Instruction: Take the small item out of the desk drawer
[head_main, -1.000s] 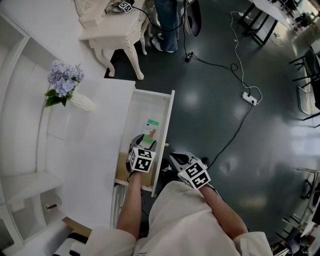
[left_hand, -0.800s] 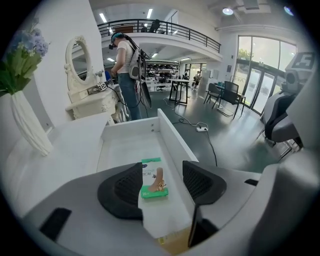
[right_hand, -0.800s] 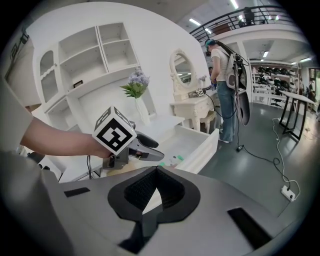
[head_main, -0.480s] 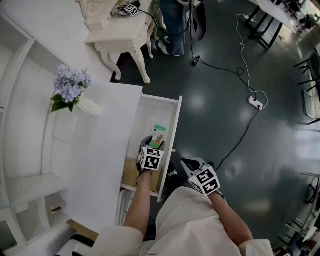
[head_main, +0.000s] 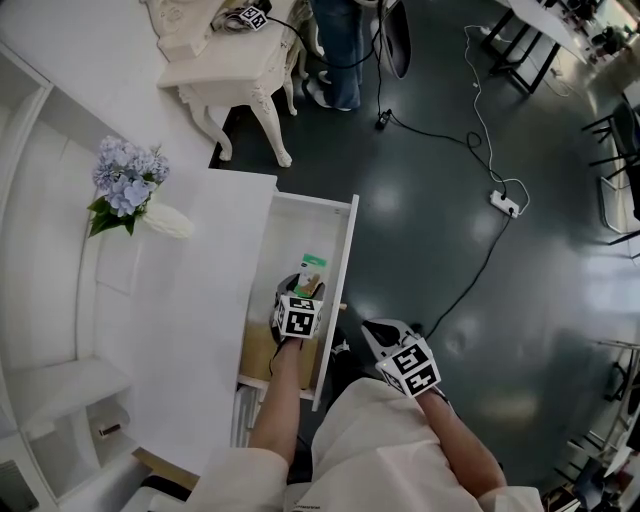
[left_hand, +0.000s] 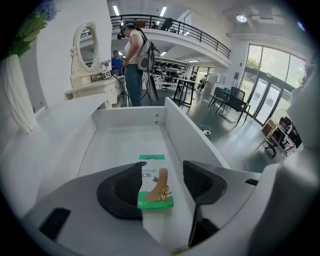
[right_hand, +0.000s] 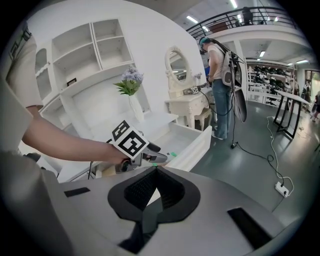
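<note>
The white desk drawer (head_main: 346, 262) stands pulled out. On its floor lies a small green plaster packet (head_main: 310, 266). My left gripper (head_main: 297, 287) is down inside the drawer, just short of the packet. In the left gripper view the packet (left_hand: 156, 187) lies flat between and beyond the two dark pads (left_hand: 120, 190), and neither pad presses on it. The left gripper (left_hand: 161, 181) is open. My right gripper (head_main: 376, 331) hangs outside the drawer's front, over the dark floor. In its own view the right gripper (right_hand: 156, 170) is shut with nothing in it.
A white vase of blue flowers (head_main: 130, 190) stands on the desk top left of the drawer. A brown board (head_main: 256, 348) lies in the drawer's near end. A white dressing table (head_main: 230, 60) and a standing person (head_main: 335, 50) are behind. A cable and power strip (head_main: 505, 200) lie on the floor.
The left gripper has edged a little further along the drawer toward the packet. The right gripper has stayed beside the drawer's front. The head camera has shifted slightly.
</note>
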